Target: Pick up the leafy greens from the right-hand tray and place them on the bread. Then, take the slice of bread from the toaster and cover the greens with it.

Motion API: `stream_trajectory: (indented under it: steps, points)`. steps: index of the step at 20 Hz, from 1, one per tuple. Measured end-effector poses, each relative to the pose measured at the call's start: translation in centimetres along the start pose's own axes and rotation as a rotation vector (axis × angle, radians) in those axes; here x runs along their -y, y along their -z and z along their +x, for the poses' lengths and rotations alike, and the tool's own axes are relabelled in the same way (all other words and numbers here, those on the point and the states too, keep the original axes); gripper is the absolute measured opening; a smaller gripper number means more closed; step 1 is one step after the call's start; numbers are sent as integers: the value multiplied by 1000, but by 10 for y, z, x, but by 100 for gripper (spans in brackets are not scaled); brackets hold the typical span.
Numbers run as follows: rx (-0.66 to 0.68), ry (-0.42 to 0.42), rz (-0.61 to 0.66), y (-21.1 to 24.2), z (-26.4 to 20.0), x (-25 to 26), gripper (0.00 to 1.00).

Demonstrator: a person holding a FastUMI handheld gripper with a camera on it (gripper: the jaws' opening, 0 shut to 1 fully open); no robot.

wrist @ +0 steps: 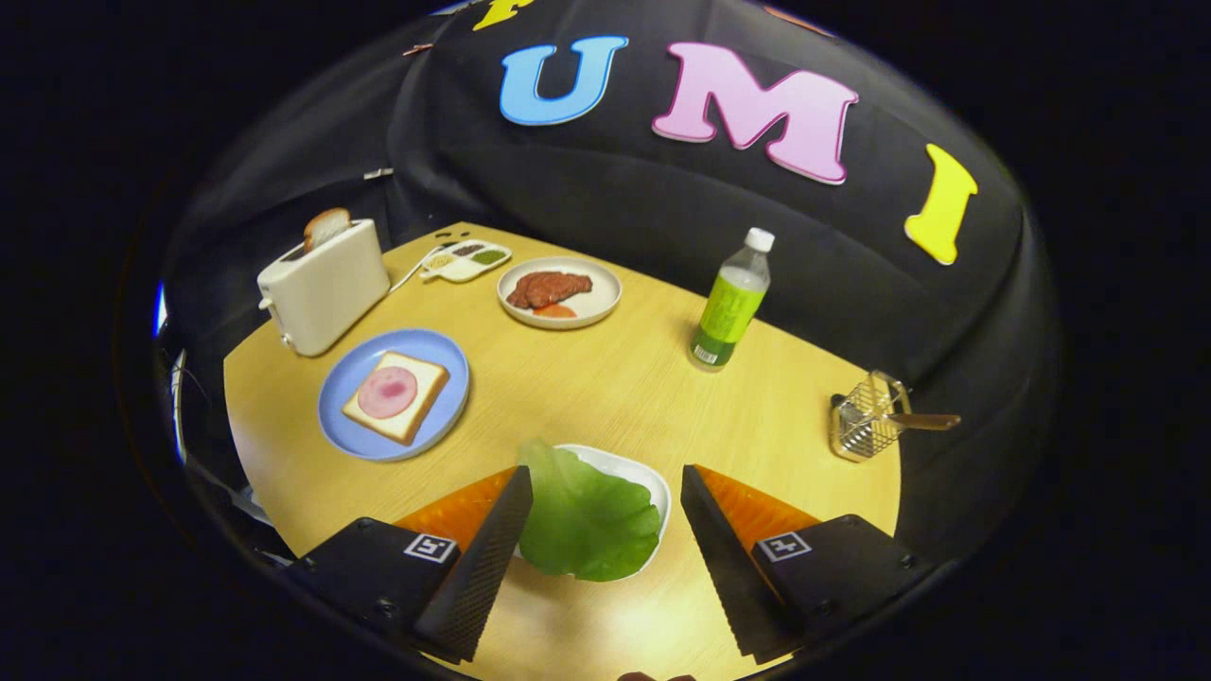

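Greens [588, 518] lie nearest me, one broad leaf draped over a small white tray [653, 480] on the table [605, 378]. My gripper [605, 487] hangs over them with its fingers spread wide, gripping nothing. The leaf sits in the gap between them, closer to the left finger, whose inner edge crosses over the leaf's side; I cannot tell whether they touch. The right finger is apart from both leaf and tray.

Beyond the left finger I see a blue plate [345, 430] carrying the bread [416, 402], a square slice with a round pink slice of ham [387, 392] lying on top. Just past that plate stands the white toaster [322, 284], and a slice [326, 227] sticks up out of its slot, tilted a little.

Farther back, near the table's far edge, a small divided dish [466, 260] holds seasonings in separate compartments. Beside it is a pale plate [601, 298] with reddish-brown meat [549, 287] on it. To the right of that plate a green bottle [730, 301] with a white cap stands upright. Well off to the right, near the table's edge, a small wire basket [866, 426] stands with a wooden handle jutting outward. Black cloth hangs behind everything.
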State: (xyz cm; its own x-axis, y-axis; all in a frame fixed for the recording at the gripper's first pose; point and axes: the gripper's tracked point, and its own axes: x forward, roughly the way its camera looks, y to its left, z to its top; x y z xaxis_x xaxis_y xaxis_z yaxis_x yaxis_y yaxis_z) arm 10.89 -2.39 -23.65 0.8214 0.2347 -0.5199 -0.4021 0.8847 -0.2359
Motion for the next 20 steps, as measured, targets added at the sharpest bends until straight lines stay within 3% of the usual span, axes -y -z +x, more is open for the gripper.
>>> stream_trajectory:
  steps: [6,11,15,17,19,20]
  points:
    - [-149,-85,-33,44,60,-1,99]
    - [-198,-123,-102,62,75,-13,99]
    - [-219,-177,-47,64,78,-26,95]
    - [-230,-179,-45,65,78,-29,77]
    - [-250,-182,-47,66,76,-34,75]
    - [-253,-184,-57,67,74,-38,57]
